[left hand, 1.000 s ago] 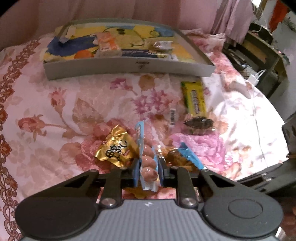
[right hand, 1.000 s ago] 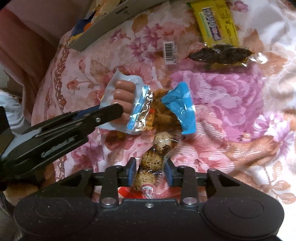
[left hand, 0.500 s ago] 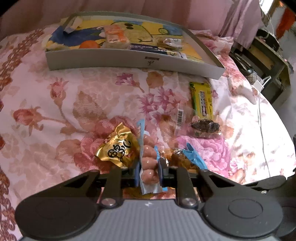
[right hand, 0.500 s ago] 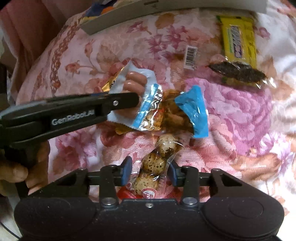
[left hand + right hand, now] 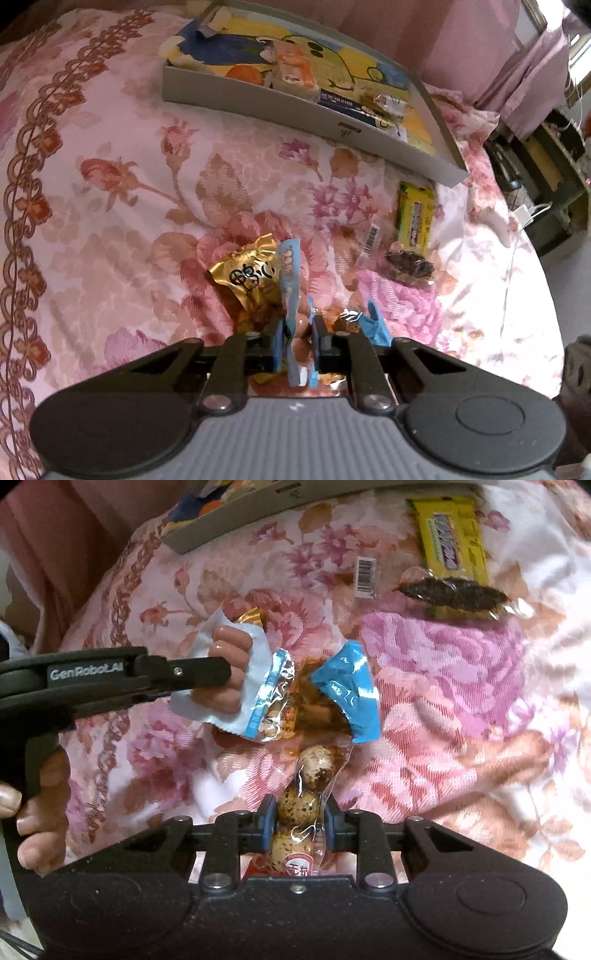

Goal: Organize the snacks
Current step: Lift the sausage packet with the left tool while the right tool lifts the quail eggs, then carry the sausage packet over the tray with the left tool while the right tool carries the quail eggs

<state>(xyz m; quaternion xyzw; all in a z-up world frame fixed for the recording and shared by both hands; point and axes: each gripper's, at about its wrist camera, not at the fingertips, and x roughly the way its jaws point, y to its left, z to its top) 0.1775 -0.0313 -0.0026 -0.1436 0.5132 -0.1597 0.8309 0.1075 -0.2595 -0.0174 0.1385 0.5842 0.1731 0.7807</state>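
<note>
Already both grippers carry a load: the left gripper [image 5: 297, 345] has its jaws clenched on a sausage pack [image 5: 229, 675], and the right gripper [image 5: 297, 829] has its jaws clamped on a clear pack of quail eggs [image 5: 306, 786], so I judge the task to be at about its middle. Well ahead of the left jaws stands the tray [image 5: 306, 110], resting on the bed's floral bedspread [image 5: 110, 206], and it holds at least an orange-and-white packet [image 5: 295, 72] and some small clear wrappers, so part of the sorting looks done. What is left, as far as can be seen: the two packs in hand, a gold foil packet [image 5: 251, 280] just ahead and left of the left jaws, a blue-ended packet [image 5: 343, 694] ahead of the right jaws and touching the egg pack's far end, and farther ahead and to the right a yellow bar [image 5: 450, 542] with a dark snack in clear wrap [image 5: 450, 592] lying across its near end, a barcode label [image 5: 365, 576] beside them. The sausage pack is gripped edge-on, its long axis running away from the left jaws toward the tray. The egg pack likewise runs straight out from the right jaws, eggs in a row, red-labelled end nearest the gripper body.
</note>
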